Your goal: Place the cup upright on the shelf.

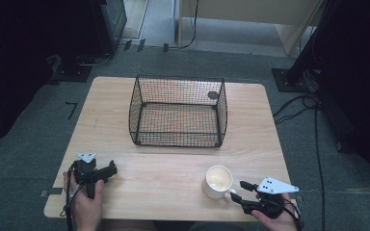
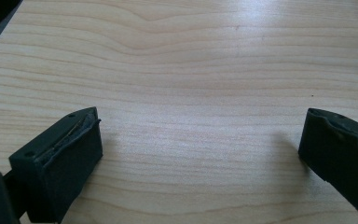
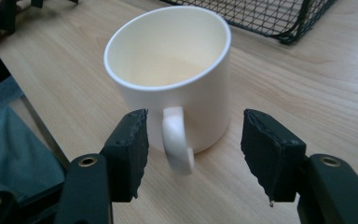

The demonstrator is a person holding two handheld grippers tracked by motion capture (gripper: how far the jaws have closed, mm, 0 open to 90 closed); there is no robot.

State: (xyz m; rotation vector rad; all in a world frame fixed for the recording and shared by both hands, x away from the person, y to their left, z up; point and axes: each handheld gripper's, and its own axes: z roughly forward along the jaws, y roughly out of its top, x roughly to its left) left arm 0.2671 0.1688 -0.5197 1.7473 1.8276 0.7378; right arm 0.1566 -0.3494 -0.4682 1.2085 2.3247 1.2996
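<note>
**Inspector:** White ceramic, upright, near your edge of the table (image 1: 173,173): the mug (image 3: 177,79) stands right of centre with its handle (image 3: 177,140) turned towards you. Your right gripper (image 3: 193,156) is spread wide, with one jaw on either side of that handle and neither pad touching it. I judge this a line-up for a handle pinch, since the handle is the one narrow part those jaws can close on.

**Operator:** And the left?

**Inspector:** Your left gripper (image 2: 200,140) is also released, its jaws far apart over bare wood and grasping nothing. In the high view it sits at the near left corner (image 1: 94,174), well apart from the mug. It looks parked clear so the right has room.

**Operator:** The basket?

**Inspector:** The wire basket (image 1: 178,111) stands at the middle of the table, beyond the mug, with its top open. That makes it the likely destination.

**Operator:** Anything you can't confirm?

**Inspector:** Your right jaws hide the lower end of the handle. The mug's floor is pale and glary, so I cannot tell whether it holds anything. A dark round spot (image 1: 213,95) shows through the far mesh, and its nature is unclear. The right gripper view cuts off most of the basket.
</note>
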